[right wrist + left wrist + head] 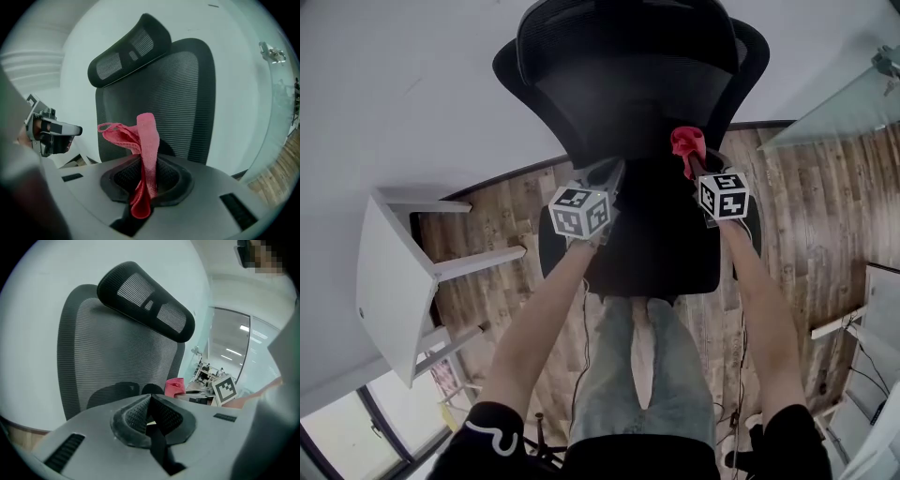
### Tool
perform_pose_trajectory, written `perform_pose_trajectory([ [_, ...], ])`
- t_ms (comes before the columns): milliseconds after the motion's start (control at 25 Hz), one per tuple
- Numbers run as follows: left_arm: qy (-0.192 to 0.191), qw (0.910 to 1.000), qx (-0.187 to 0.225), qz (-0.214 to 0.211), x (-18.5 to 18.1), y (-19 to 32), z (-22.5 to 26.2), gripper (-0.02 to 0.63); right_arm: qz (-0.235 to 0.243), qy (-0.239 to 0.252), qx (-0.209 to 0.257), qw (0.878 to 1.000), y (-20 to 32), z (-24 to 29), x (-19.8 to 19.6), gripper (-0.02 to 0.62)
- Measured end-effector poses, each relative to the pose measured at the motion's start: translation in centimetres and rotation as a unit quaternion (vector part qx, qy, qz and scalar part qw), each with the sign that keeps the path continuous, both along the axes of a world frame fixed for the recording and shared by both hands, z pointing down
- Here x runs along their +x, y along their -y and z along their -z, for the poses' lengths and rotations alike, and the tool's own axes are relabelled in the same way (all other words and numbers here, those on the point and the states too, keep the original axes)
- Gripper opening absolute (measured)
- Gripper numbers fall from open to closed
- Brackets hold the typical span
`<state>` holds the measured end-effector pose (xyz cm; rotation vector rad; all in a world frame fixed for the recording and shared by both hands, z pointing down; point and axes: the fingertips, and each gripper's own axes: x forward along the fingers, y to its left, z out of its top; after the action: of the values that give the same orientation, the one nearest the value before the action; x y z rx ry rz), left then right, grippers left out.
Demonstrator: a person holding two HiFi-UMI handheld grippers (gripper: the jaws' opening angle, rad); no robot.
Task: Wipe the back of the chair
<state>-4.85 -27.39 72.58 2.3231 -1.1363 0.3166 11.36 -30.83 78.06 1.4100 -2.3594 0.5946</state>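
head view: black chair [628, 84] stands on the wooden floor [811, 216], seat nearest the person's legs [642, 375]. right gripper view alone shows the right tongs [146, 161] pinching a pink cloth [146, 136] that stands up before the mesh [187, 93]; contact cannot be told. left gripper view alone shows the left tongs [151, 401] pressed together, empty, below the headrest [147, 305].
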Motion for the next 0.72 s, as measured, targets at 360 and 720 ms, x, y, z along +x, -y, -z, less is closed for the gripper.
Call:
perform_pose_trajectory([
  [360, 0.001, 0.9985, -0.008, 0.054, -8.9, -1.4, -1.3, 0.025, 0.050, 0.008, -0.025, 0.998, -0.1, -1.3, -10.5, 0.071],
  [720, -0.003, 0.9946, -0.020, 0.102, -18.1, -2.0, -2.5, 0.025, 0.068, 0.035, -0.044, 0.996, 0.7, -2.1, -20.2, 0.071],
])
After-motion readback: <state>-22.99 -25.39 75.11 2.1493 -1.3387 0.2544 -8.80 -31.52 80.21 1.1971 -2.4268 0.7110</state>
